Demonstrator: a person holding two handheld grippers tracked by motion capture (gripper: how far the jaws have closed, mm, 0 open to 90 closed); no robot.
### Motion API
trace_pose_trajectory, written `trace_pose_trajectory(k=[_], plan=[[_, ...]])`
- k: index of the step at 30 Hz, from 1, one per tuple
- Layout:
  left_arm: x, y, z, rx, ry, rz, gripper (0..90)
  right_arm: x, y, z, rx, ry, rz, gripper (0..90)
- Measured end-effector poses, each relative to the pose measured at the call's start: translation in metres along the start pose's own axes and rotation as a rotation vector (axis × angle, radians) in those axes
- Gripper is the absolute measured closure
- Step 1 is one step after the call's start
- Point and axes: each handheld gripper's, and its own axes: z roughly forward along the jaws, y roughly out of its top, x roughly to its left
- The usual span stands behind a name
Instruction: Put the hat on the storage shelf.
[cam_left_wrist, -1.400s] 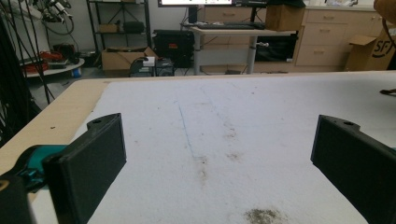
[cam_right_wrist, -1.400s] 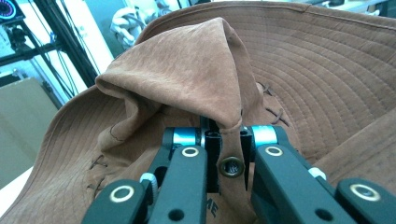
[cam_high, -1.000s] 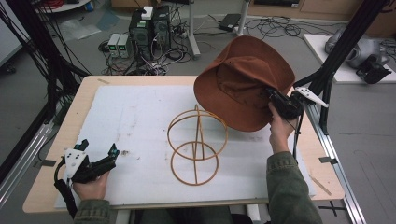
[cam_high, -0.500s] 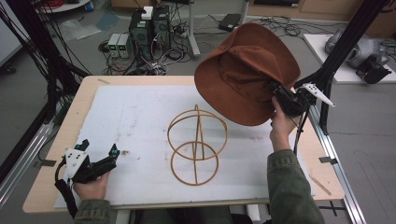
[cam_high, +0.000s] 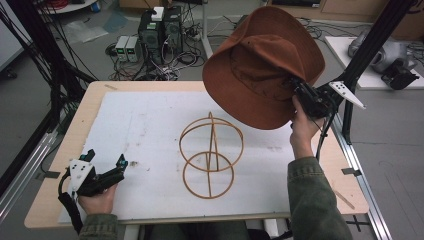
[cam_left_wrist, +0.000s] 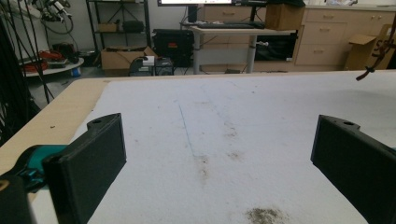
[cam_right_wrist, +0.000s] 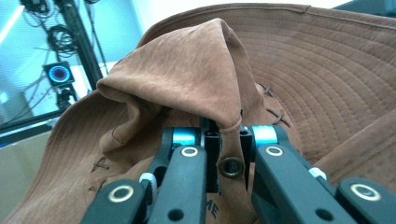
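A brown suede brimmed hat (cam_high: 260, 65) hangs in the air above the table's right side, tilted with its brim toward the camera. My right gripper (cam_high: 300, 95) is shut on the hat (cam_right_wrist: 196, 79), pinching a fold of its edge between the jaws beside a brass snap. Below and to the left, a wooden wire-frame hat stand (cam_high: 210, 152) sits on the white mat (cam_high: 145, 125). My left gripper (cam_high: 105, 167) rests open at the table's front left, its black fingers (cam_left_wrist: 86, 163) wide apart over bare mat (cam_left_wrist: 224, 126).
The wooden table edge (cam_high: 75, 130) frames the mat. Black frame posts (cam_high: 372, 45) stand at the right, close to the raised hat. Computers and cables (cam_high: 160, 30) sit on the floor beyond the far edge.
My right gripper has lifted the hat higher and a bit farther from the stand. The left gripper has stayed put.
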Motion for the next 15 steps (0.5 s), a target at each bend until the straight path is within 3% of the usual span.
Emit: trace_pose_trajectory(k=[8,15], plan=[[0.0,0.0,0.0,0.003,-0.001,-0.002,3.6,0.013,0.012,0.004,-0.022,0.064,-0.01,87.6],[0.0,-0.001,0.001,0.007,-0.005,0.001,3.6,0.022,0.017,0.007,0.002,0.139,0.007,87.0]])
